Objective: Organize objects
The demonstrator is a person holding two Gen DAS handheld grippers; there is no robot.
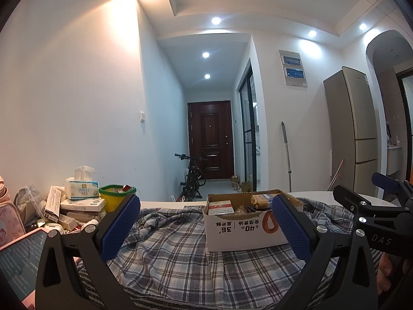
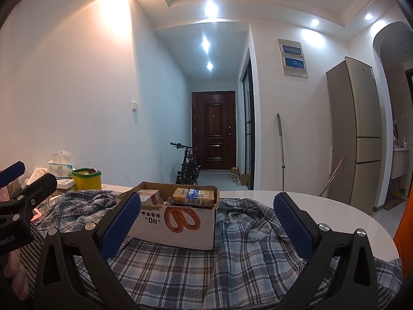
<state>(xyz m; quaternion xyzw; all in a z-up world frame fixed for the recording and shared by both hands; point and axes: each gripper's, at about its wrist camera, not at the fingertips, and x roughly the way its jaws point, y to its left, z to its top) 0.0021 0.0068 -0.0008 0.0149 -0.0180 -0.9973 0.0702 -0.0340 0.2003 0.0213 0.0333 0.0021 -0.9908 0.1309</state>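
1. Both tools are hovering low over the plaid cloth (image 1: 167, 253); the left gripper (image 1: 206, 222) is standing with its blue pads spread wide and nothing between them; the right gripper (image 2: 207, 222) is doing the same, jaws apart and empty.
2. The cardboard box (image 2: 180, 222) is sitting on the cloth just ahead of both; its long side is running left to right across the scene, open top facing up, small packets showing inside.
3. From the left tool the box is lying ahead and a touch right, its right end hiding behind the right pad; from the right tool it is lying ahead and left, its left end tucked behind the left pad.
4. So the box is sitting between the two lines of reach; which tool is nearer I cannot tell, though the left is looking slightly closer.
5. Loose clutter is piling up at the far left: tissue pack (image 1: 82, 187), yellow tub (image 1: 114, 197); only the left tool is facing that side.
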